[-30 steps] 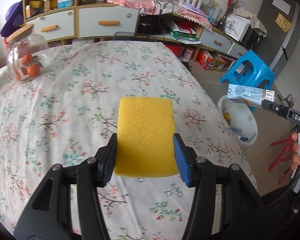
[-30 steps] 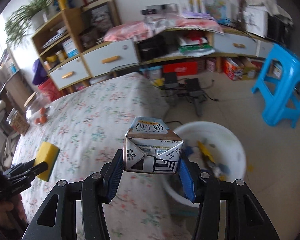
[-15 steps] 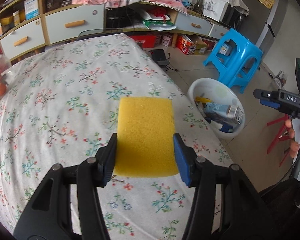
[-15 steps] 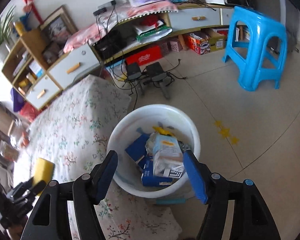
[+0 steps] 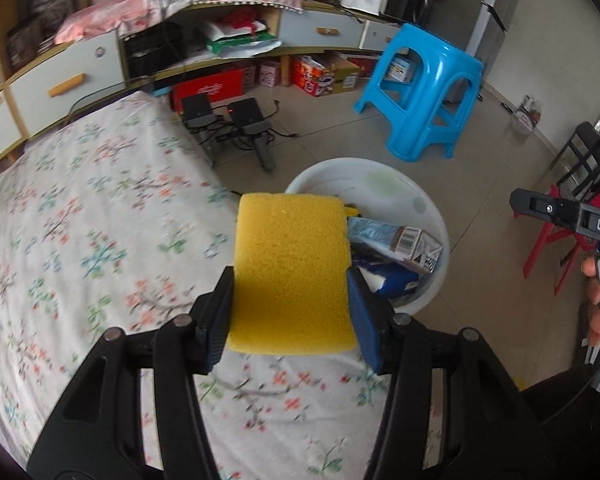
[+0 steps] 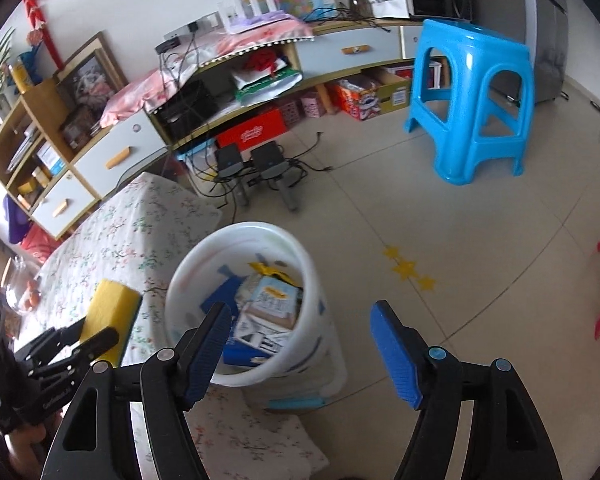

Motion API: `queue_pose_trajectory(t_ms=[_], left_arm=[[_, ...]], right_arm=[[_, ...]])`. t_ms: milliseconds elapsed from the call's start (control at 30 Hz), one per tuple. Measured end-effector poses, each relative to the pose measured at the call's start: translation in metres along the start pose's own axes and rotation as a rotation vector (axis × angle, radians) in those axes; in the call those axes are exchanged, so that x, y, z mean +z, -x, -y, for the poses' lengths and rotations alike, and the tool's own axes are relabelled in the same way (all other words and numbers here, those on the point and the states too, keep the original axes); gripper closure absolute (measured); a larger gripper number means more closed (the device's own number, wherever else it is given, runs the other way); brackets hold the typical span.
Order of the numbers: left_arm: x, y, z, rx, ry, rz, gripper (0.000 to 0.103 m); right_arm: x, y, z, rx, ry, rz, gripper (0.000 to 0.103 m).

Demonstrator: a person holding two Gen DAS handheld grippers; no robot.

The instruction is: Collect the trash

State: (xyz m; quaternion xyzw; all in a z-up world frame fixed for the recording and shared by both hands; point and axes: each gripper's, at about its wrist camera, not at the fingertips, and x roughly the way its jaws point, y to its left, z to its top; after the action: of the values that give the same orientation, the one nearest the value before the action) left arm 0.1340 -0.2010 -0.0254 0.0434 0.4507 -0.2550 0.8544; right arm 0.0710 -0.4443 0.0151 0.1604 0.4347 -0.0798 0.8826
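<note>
My left gripper (image 5: 290, 304) is shut on a yellow sponge (image 5: 290, 268) and holds it over the table's right edge, just left of the white trash bin (image 5: 428, 216). The sponge (image 6: 110, 312) also shows in the right wrist view, left of the bin (image 6: 312, 276). A milk carton (image 5: 396, 240) lies in the bin on top of other trash; it also shows in the right wrist view (image 6: 268, 300). My right gripper (image 6: 304, 344) is open and empty, above the bin's near right side.
The table has a floral cloth (image 5: 80, 240). A blue plastic stool (image 5: 424, 88) stands on the tiled floor beyond the bin. Black adapters and cables (image 5: 236, 120) lie by the low cabinet (image 5: 60, 76). A red chair (image 5: 556, 240) is at the right. A glass jar (image 6: 20, 292) stands on the table.
My right gripper opened and dropped the milk carton into the bin, then drew back a little. My left gripper carried the sponge right, from mid-table to the bin's edge.
</note>
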Motion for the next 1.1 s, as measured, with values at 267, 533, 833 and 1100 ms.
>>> queue_pose_trajectory(t_ms=[267,533,833,1100], left_arm=[[0.022,-0.019,0.021,-0.001,-0.058,0.028,0.018],[0.022,-0.016,0.023,0.077,-0.049,0.041,0.001],[0.003,0.025,-0.001,0.141,0.015,0.067,0.001],[-0.019,0.078,-0.014,0.241,0.045,0.103,0.001]], right_arm=[[0.002,0.004,0.012,-0.001,-0.032,0.007,0.029],[0.002,0.005,0.007,0.000,-0.024,0.014,0.027],[-0.003,0.010,-0.015,-0.002,0.042,0.033,0.027],[-0.025,0.031,-0.064,0.059,0.125,0.073,0.014]])
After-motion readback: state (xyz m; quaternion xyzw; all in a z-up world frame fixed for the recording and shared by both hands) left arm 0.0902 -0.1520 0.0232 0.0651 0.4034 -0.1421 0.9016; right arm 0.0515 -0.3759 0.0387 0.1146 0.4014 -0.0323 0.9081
